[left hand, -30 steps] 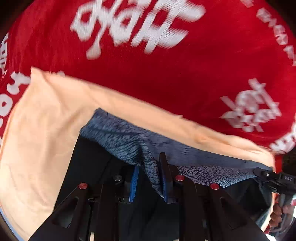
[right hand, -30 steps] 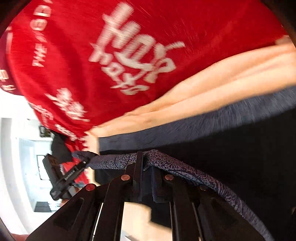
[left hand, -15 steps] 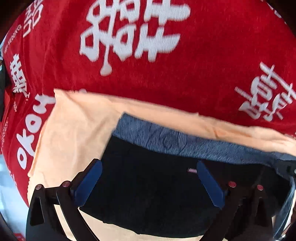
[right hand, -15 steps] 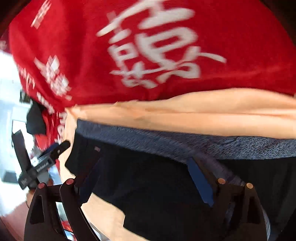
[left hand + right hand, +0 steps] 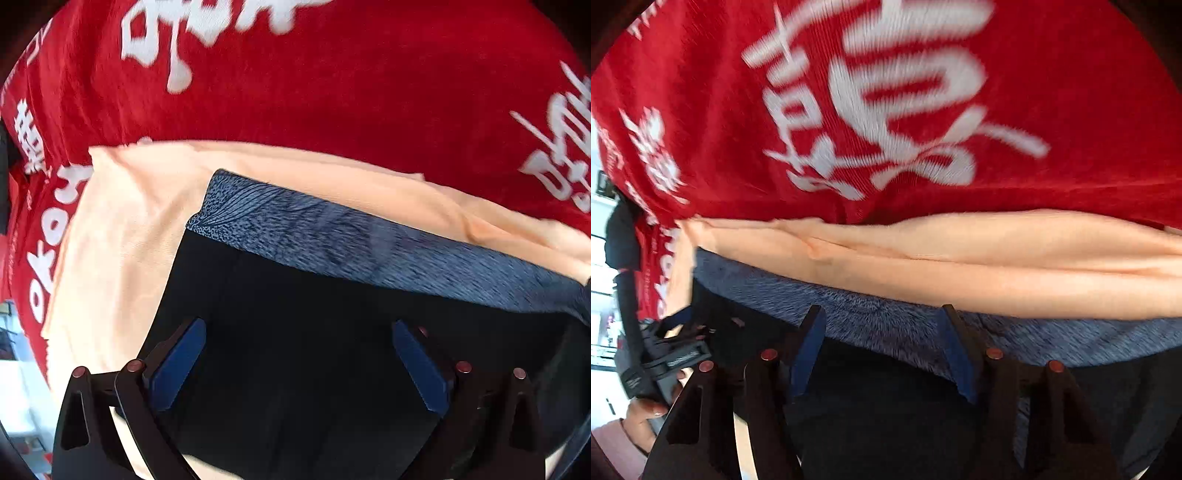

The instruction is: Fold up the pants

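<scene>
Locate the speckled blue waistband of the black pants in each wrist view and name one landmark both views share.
Left wrist view: the waistband runs as a slanting band from centre left to the right edge, above the black fabric.
Right wrist view: it crosses the lower middle from left to right, just beyond the fingertips.
Shared landmark: the peach cloth bordering the waistband, with the red printed cloth beyond it.

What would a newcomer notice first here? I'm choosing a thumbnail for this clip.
The red cloth with big white characters fills the top of both views. Below it lie the black pants with a speckled blue waistband, spread on a peach cloth. The left gripper hangs open over the pants.
</scene>
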Demonstrator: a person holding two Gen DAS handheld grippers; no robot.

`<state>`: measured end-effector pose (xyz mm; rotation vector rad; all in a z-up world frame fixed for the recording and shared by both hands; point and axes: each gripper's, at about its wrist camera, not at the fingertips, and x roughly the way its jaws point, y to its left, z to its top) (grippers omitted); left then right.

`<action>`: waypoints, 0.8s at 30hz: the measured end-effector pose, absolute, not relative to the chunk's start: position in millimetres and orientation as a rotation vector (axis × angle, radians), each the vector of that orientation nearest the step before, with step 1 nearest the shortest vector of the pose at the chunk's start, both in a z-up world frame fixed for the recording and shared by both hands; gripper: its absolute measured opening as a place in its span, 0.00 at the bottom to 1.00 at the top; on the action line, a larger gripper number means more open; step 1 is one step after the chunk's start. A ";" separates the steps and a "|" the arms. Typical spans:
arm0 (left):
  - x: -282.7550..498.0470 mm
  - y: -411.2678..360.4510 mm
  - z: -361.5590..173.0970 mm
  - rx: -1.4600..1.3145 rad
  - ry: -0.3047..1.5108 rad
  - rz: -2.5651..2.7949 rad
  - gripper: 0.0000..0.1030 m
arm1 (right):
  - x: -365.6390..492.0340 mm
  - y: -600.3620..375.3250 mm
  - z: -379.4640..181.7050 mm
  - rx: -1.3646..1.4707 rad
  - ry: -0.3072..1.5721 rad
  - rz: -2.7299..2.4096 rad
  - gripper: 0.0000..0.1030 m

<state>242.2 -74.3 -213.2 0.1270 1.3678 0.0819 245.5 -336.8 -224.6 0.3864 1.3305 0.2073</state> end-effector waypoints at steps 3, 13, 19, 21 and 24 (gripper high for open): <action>230.9 -95.4 -197.4 0.153 1.363 0.055 0.99 | 219.9 -356.2 -208.4 0.412 1.318 0.199 0.72; 169.8 -183.9 -157.5 0.295 1.323 -0.132 0.99 | 97.1 -409.7 -167.9 0.463 1.286 0.048 0.73; 127.6 -203.7 -143.4 0.366 1.305 -0.233 0.99 | 11.2 -417.6 -160.9 0.532 1.265 -0.075 0.73; 112.3 -211.2 -140.1 0.393 1.293 -0.258 0.99 | -15.7 -419.0 -159.6 0.552 1.259 -0.105 0.73; 94.3 -221.4 -134.0 0.418 1.286 -0.287 0.99 | -51.7 -418.9 -157.7 0.580 1.245 -0.143 0.73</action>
